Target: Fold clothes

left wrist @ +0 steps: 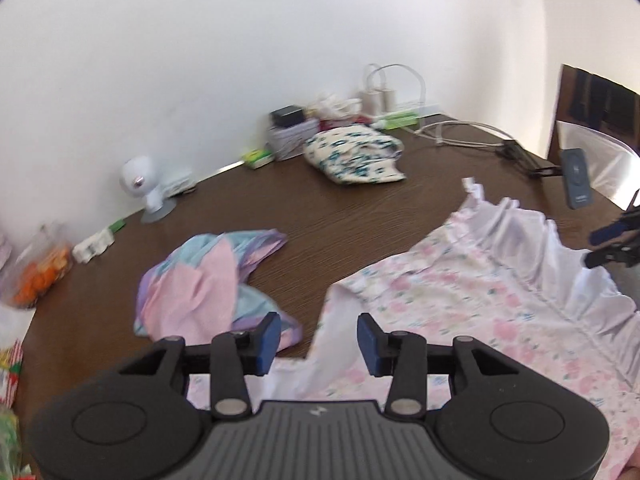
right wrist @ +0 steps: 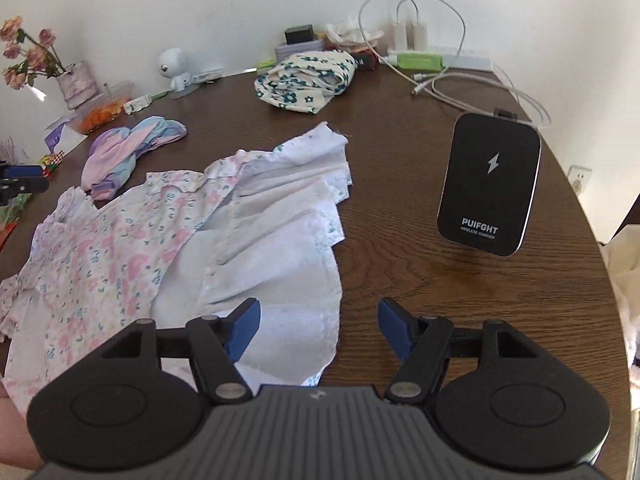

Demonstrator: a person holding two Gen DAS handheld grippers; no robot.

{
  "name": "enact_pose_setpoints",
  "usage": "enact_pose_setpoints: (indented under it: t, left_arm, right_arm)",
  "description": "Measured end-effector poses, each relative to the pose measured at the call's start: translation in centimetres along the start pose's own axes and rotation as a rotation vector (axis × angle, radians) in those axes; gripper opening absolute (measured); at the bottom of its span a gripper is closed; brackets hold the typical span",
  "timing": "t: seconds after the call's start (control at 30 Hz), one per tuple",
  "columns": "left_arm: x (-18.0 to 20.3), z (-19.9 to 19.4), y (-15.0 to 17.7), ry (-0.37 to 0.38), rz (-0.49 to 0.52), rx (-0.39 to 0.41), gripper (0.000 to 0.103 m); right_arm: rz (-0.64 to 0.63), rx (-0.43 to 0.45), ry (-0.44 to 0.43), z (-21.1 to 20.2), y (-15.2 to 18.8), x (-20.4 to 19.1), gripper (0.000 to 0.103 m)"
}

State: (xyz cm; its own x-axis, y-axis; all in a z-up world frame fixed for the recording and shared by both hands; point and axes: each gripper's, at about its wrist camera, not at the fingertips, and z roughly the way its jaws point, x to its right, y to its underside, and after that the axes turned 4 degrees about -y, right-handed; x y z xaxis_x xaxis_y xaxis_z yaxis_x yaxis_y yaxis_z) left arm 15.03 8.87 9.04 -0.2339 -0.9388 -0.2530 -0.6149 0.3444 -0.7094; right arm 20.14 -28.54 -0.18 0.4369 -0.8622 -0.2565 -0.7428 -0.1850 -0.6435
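Altogether, three garments lie beneath two spread, empty claws.

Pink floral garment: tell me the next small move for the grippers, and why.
Probably lower the right gripper and close it on the near white hem of the pink floral garment. Both grippers are open and hold nothing. The hem edge lies right between the right fingers, and the garment lies spread but rumpled on the table. The left gripper sits over its other near edge.

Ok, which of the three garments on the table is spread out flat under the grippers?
The pink floral garment with white ruffles, below both open grippers. The pastel striped garment and the teal-flowered cream garment lie bunched farther back.
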Motion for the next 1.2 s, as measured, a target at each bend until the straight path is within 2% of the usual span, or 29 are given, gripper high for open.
enact_pose_setpoints:
  t: [0.07,0.23,0.3,0.37,0.43,0.5,0.63,0.77,0.8,0.87,0.9,0.93,0.97,1.13,1.2]
  left_arm:
    - [3.6,0.8,-1.5,0.066,0.052,0.007,0.042]
    - [10.6,5.5,-2.2,0.117,0.15,-0.075,0.042]
    - [12.6,7.4,-2.2,0.126,0.176,-0.103,0.034]
    - [13.3,9.0,-1.9,0.132,0.178,-0.128,0.027]
    - [13.3,9.9,-1.7,0.131,0.165,-0.141,0.023]
    - [13.3,10.2,-1.6,0.125,0.157,-0.142,0.021]
    - [13.2,10.9,-1.3,0.115,0.14,-0.144,0.02]
    - [13.4,11.2,-1.2,0.099,0.13,-0.134,0.02]
    - [13.4,11.2,-1.2,0.1,0.13,-0.128,0.02]
    - [13.4,11.2,-1.1,0.104,0.129,-0.119,0.017]
    - [13.4,11.2,-1.1,0.106,0.127,-0.116,0.017]
    - [13.3,11.2,-1.0,0.107,0.124,-0.114,0.017]
    - [13.3,11.2,-1.0,0.108,0.122,-0.111,0.017]
    - [13.1,11.2,-0.8,0.115,0.106,-0.104,0.017]
    - [13.1,11.1,-0.8,0.113,0.099,-0.102,0.017]
  right_arm:
    - [-0.009,0.018,-0.024,1.5,-0.5,0.5,0.063]
    - [-0.032,0.026,-0.105,3.9,-2.3,1.2,0.063]
    - [-0.04,0.014,-0.134,4.3,-2.6,1.4,0.06]
    - [-0.048,0.0,-0.159,4.5,-2.7,1.5,0.049]
    - [-0.044,-0.02,-0.183,4.4,-2.6,1.6,0.024]
    - [-0.037,-0.045,-0.206,4.1,-2.2,1.8,0.01]
    - [-0.034,-0.071,-0.221,2.9,-1.3,2.1,0.001]
    - [-0.002,-0.097,-0.277,0.9,-0.2,2.0,0.001]
    - [0.0,-0.087,-0.264,0.6,0.0,1.9,0.002]
    - [0.003,-0.068,-0.236,0.0,0.4,1.8,0.009]
    - [0.006,-0.058,-0.224,-0.3,0.6,1.8,0.022]
    - [0.031,-0.038,-0.222,-0.7,0.7,2.2,0.045]
    - [0.061,-0.014,-0.218,-1.1,0.9,2.6,0.054]
    - [0.108,-0.009,-0.223,-1.2,2.1,3.5,0.054]
    - [0.128,-0.013,-0.241,-0.8,2.4,3.7,0.048]
